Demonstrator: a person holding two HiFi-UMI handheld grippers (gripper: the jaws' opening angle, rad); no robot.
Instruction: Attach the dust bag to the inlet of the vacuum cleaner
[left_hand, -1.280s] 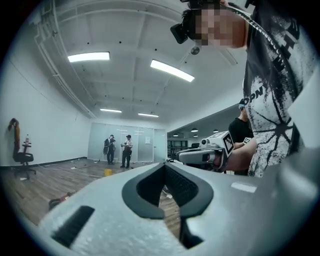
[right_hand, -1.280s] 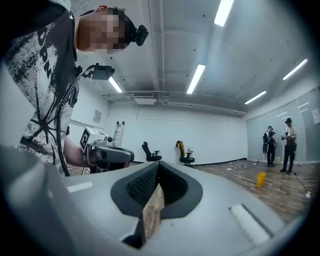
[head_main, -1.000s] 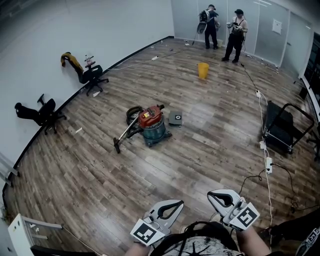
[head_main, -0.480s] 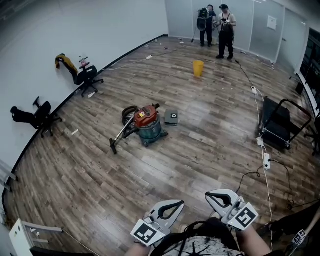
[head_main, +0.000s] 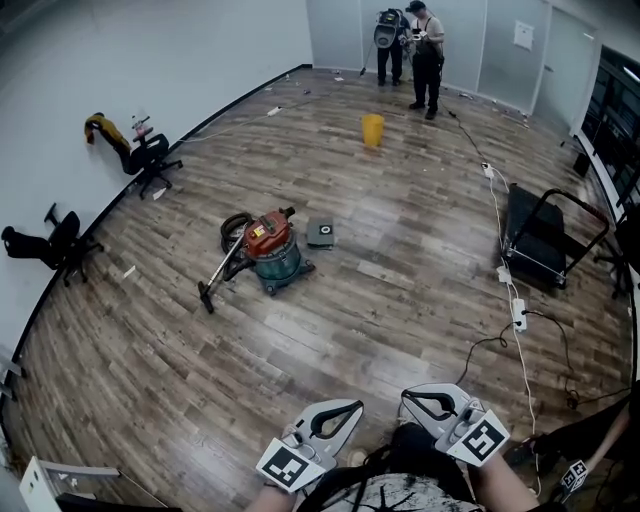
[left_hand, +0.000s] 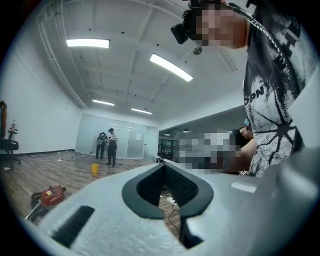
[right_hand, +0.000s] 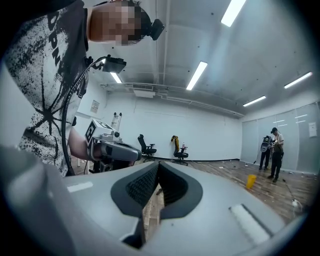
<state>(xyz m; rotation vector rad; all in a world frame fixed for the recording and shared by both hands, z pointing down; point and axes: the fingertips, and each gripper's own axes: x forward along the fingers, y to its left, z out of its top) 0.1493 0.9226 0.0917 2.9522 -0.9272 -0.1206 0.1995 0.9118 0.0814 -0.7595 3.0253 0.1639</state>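
Left gripper (head_main: 352, 406) and right gripper (head_main: 410, 397) were both closed tight, nothing between their jaws; the vacuum (head_main: 272, 247) stood well away on the floor (head_main: 400, 300); the bag (head_main: 320, 234) lay flat just beside it.

vacuum cleaner (head_main: 270, 250) inlet too small to tell

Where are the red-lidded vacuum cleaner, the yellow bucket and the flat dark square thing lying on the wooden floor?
Red-lidded vacuum cleaner (head_main: 266, 237): head view, on its red lid.
Yellow bucket (head_main: 372, 129): head view, on its side wall.
Flat dark square thing (head_main: 321, 234): head view, on its top face.
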